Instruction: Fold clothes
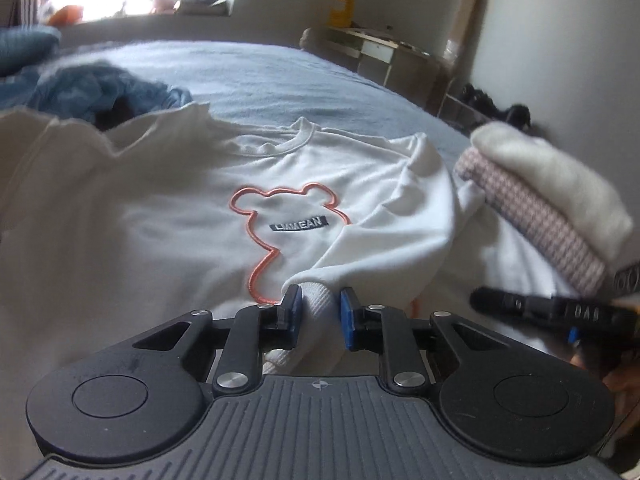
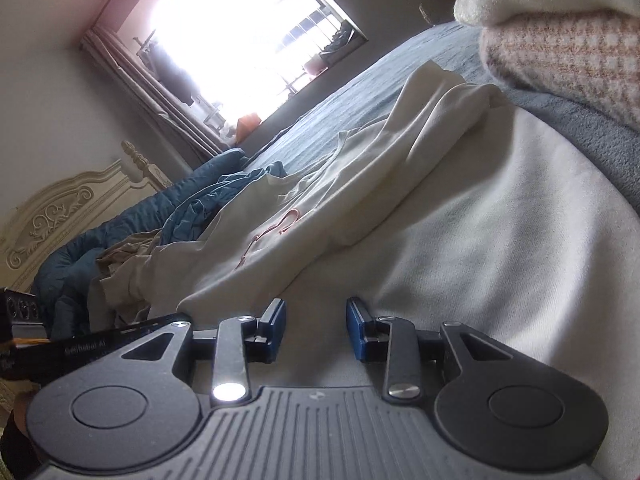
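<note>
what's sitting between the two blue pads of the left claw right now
The ribbed cuff of the white sweatshirt sits between the left claw pads, with a small gap on the right-hand side. This shows in the left wrist view.

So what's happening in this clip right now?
A person with a claw in each hand is folding a white sweatshirt with an orange bear outline, spread on a blue-covered bed. The left claw has the ribbed sleeve cuff between its blue pads, the sleeve drawn across the chest. The right claw is open over the white fabric, gripping nothing. A stack of folded clothes sits to the right.
</note>
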Demonstrator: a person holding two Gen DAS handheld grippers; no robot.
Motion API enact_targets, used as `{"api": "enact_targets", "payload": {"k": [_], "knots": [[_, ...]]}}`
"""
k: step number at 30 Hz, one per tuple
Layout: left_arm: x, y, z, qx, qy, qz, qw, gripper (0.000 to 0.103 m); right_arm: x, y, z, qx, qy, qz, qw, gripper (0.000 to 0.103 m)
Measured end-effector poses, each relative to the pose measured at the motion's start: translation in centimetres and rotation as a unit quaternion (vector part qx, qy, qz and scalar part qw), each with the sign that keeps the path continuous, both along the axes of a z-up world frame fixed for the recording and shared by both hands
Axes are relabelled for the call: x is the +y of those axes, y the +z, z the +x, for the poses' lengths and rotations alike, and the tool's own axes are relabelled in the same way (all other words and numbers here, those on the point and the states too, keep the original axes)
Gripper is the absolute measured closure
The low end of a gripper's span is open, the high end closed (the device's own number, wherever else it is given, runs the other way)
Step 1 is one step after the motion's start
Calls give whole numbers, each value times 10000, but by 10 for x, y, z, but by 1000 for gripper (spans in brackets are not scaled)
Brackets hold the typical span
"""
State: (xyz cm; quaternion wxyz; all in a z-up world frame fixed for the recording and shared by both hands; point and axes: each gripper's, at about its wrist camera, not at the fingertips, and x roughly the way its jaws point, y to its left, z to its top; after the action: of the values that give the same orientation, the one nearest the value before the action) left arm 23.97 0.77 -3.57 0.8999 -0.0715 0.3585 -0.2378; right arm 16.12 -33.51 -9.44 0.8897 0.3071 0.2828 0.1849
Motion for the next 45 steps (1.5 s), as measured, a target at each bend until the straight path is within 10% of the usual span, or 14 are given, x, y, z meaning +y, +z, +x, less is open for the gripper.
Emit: {"api": "enact_targets", "payload": {"k": [6, 12, 16, 31, 36, 44, 45], "knots": [[49, -19, 40, 1004, 786, -1471, 9809, 87, -4, -2, -1, -84, 14, 125, 9999, 68], [78, -38, 57, 1414, 1252, -1993, 9615, 75, -3, -4, -3, -115, 4, 152, 9998, 69], [89, -30, 37, 1187, 1262, -2036, 9636, 51, -3, -5, -2, -113, 6, 167, 9998, 68], [84, -28, 9, 942, 762, -2026, 9717, 50, 50, 43, -13, -569, 462, -1527, 9855, 64], [85, -29, 14, 948, 646, -2324, 9658, 50, 114, 47, -11, -1333, 1161, -3148, 9326, 64], [88, -32, 21, 1019, 488, -2591, 9592, 50, 218, 40, 0, -2403, 2175, -5513, 7687, 65], [88, -32, 22, 1004, 464, -2609, 9590, 50, 220, 38, 2, -2409, 2186, -5544, 7660, 65]]}}
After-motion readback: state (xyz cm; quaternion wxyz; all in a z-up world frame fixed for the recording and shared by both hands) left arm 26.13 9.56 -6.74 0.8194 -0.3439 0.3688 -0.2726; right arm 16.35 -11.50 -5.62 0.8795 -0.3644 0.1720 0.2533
